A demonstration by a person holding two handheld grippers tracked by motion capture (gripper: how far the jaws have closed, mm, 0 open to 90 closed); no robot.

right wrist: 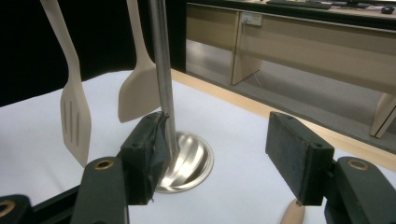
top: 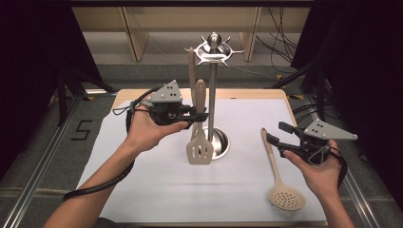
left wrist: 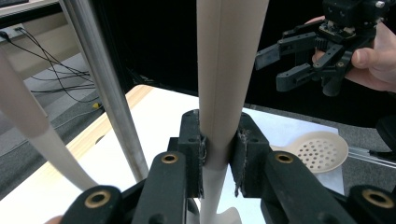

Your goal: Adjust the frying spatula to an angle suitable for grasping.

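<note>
light falls evenly from above onto the white table cover, which is bright, while the sides of the high view sink into near black. shadows are soft and faint. the steel base carries a bright glare. close jaws and the pale handle look slightly soft; straight lines bend near the edges.

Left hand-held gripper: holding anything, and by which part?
Yes. The left hand-held gripper is shut on the slotted spatula, clamping its handle partway up, blade hanging down beside the steel stand.
</note>
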